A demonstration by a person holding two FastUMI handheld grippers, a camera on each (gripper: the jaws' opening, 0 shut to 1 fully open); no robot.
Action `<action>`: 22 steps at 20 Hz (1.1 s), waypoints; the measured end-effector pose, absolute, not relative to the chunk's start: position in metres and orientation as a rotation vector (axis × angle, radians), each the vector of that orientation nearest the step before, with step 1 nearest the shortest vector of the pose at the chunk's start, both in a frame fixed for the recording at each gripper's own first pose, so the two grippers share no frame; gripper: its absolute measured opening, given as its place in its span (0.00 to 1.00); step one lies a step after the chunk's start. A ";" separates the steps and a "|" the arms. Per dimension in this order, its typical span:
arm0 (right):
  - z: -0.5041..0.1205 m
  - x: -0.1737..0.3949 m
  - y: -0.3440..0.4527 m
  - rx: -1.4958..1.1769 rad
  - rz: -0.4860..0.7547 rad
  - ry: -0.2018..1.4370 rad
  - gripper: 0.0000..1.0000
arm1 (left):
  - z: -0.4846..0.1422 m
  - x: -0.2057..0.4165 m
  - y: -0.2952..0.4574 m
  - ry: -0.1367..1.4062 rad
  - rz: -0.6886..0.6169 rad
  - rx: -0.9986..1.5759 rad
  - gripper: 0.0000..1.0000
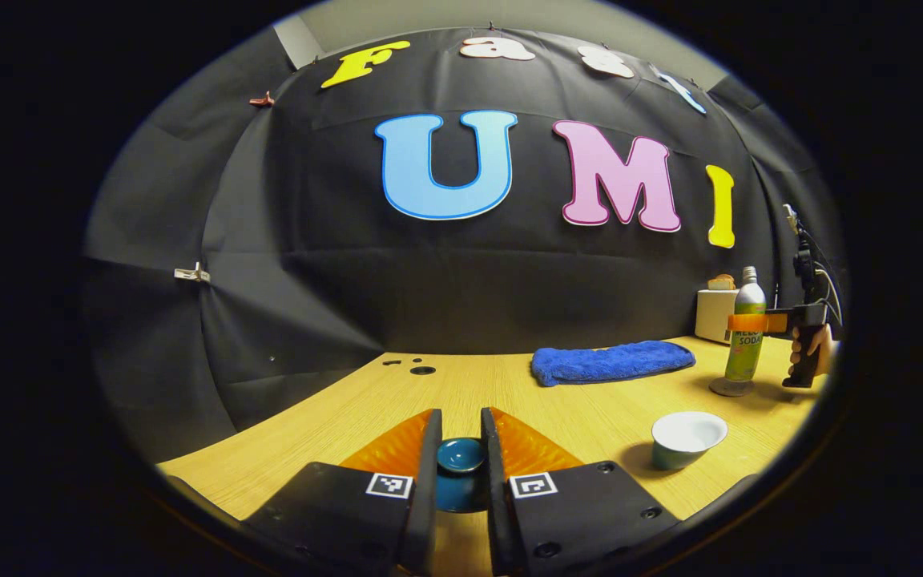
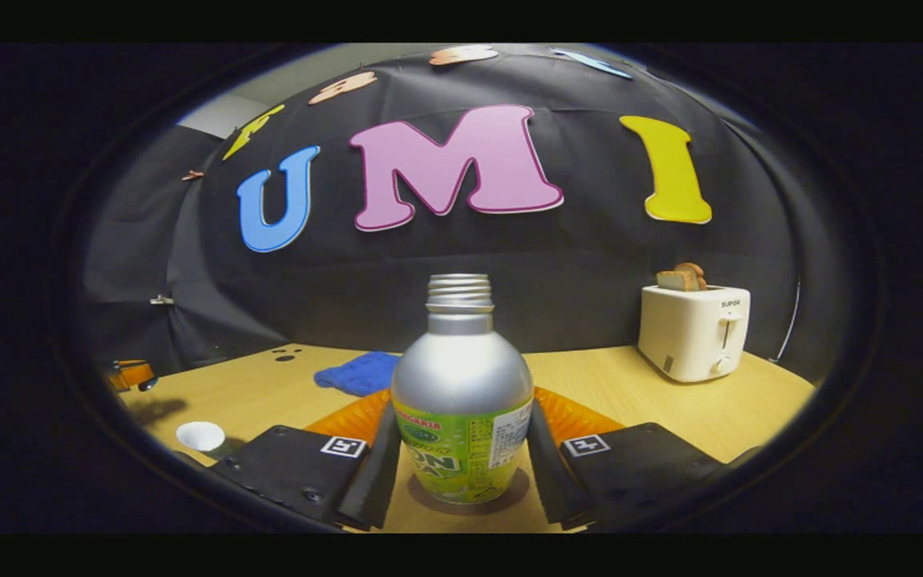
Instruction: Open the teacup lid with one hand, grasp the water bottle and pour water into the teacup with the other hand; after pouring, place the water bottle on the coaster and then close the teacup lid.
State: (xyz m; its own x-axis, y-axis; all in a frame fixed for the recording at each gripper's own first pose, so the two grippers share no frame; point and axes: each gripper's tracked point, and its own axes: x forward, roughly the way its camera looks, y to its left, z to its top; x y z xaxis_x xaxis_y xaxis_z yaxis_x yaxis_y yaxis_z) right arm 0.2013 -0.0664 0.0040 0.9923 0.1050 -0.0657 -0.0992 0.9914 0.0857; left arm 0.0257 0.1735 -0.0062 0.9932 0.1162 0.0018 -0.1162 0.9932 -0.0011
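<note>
Wooden bench: left tool clamps teacup lid, teacup uncovered lower right; right tool grips water bottle on coaster; next, replacing lid.

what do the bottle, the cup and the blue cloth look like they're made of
Water bottle: apparently aluminium, matte silver shoulder and threaded neck, with a glossy printed label. Teacup: likely glazed ceramic, smooth white inside, muted green outside. Blue cloth: soft fuzzy pile, probably microfibre or terry.

Wooden table carries teacup, blue towel, coaster, toaster.
</note>
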 end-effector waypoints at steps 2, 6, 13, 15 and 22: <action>0.000 0.203 -0.066 0.084 0.101 0.075 0.74 | -0.006 0.025 0.174 -0.002 0.116 -0.001 0.31; -0.003 0.204 -0.066 0.058 0.087 0.061 0.76 | -0.006 0.025 0.173 -0.002 0.113 -0.001 0.30; -0.008 0.201 -0.058 0.043 0.102 0.104 0.81 | -0.006 0.026 0.172 -0.002 0.110 0.000 0.30; -0.011 0.198 -0.061 0.012 0.090 0.124 0.78 | -0.006 0.024 0.172 -0.002 0.109 0.000 0.31; -0.012 0.182 -0.066 0.061 0.071 0.143 1.00 | -0.006 0.025 0.172 -0.002 0.111 -0.001 0.31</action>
